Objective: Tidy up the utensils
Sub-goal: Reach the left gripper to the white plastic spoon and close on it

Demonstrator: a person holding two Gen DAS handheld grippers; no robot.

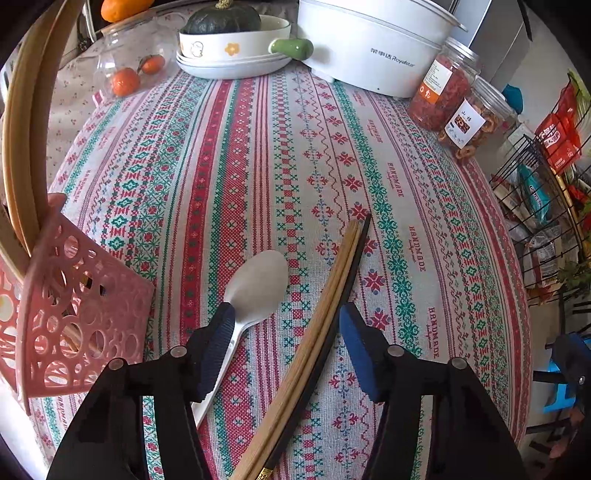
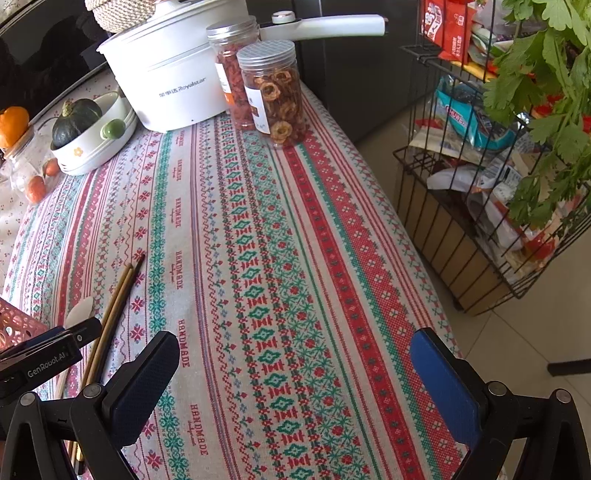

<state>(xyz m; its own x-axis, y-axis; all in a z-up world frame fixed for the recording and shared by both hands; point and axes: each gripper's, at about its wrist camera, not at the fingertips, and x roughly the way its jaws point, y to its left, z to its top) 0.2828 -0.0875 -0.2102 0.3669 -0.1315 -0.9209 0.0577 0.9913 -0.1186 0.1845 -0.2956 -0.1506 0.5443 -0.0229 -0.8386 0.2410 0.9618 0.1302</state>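
Left wrist view, left to right, all placed against the spoon (image 1: 258,284).

Far left of the spoon: pink basket (image 1: 77,314), openwork wall, standing on the cloth (image 1: 258,147). Pale wooden sticks (image 1: 22,147) rise out of it, leaning up and away.

Spoon: white, lying flat on the cloth, bowl pointing away, handle running back under the left gripper's (image 1: 286,349) left finger. That pad sits over the handle; contact cannot be told.

Just right of the spoon: chopsticks (image 1: 325,314), two light wooden ones touching side by side, one black one tight against their right edge. They lie flat, tips away, passing between the left gripper's fingers. Jaws spread wide, gripping nothing.

Beyond the spoon, at the cloth's far edge: glass jar (image 1: 129,62) with small oranges, white dish (image 1: 232,48) holding a dark green squash (image 1: 221,18), white pot (image 1: 373,48), two clear jars (image 1: 461,99) of dried fruit.

Far right of the spoon, off the table: black wire rack (image 1: 546,206) with packets.

Right wrist view, same order.

The spoon (image 2: 79,310) shows only as a white bowl at the left edge, just beyond the left gripper's body (image 2: 44,354). Basket corner (image 2: 18,325) left of it. The chopsticks (image 2: 114,314) lie just right of the spoon, running back beside the right gripper's left finger.

Right gripper (image 2: 295,387): well right of the spoon, over bare cloth (image 2: 295,258). Jaws fully released, nothing between them.

Farther right: wire rack (image 2: 480,221), green leaves (image 2: 546,92) hanging over it.
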